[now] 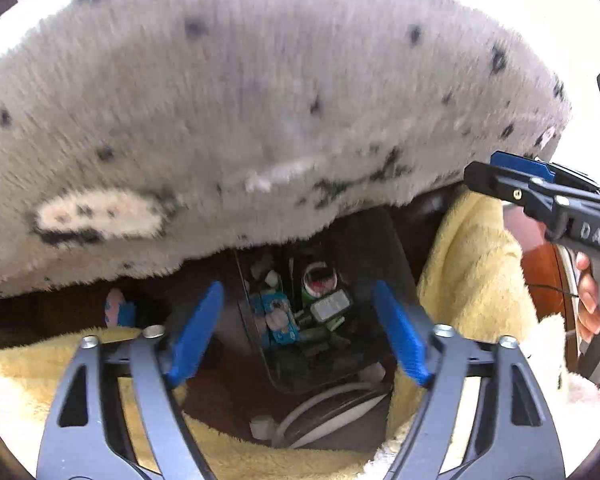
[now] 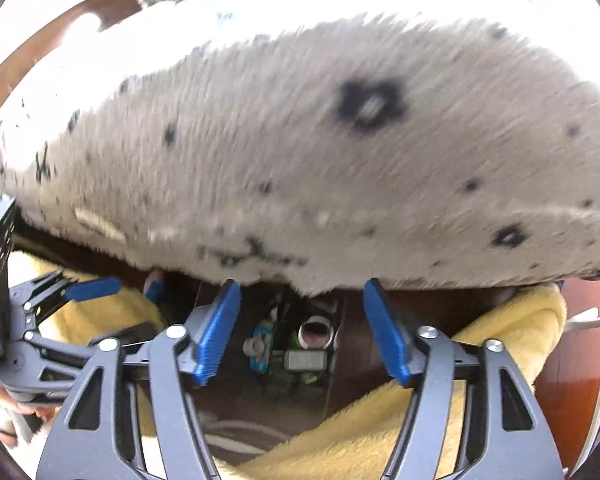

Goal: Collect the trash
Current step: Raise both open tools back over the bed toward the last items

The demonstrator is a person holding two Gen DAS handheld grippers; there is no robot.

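A dark trash bin (image 1: pixel 364 248) sits low in the gap under a fluffy blanket. Inside lie a green can (image 1: pixel 319 280) with its open top up, a blue wrapper (image 1: pixel 278 316) and a grey-white packet (image 1: pixel 331 304). My left gripper (image 1: pixel 296 292) hangs above the bin, open, with nothing between its blue pads. The right wrist view shows the same bin (image 2: pixel 334 360), can (image 2: pixel 315 332) and wrapper (image 2: pixel 260 344) below my right gripper (image 2: pixel 300 286), which is also open and holds nothing. The right gripper (image 1: pixel 500 172) shows at the right edge, the left gripper (image 2: pixel 94 289) at the left edge.
A grey-white spotted furry blanket (image 1: pixel 260 100) (image 2: pixel 300 140) overhangs the bin from above. Yellow towelling (image 1: pixel 468 272) (image 2: pixel 500 340) flanks it on both sides. A white cable (image 1: pixel 328 404) lies near the bin's front. A pink and blue item (image 1: pixel 118 308) sits to the left. A hand (image 1: pixel 592 300) grips the right tool.
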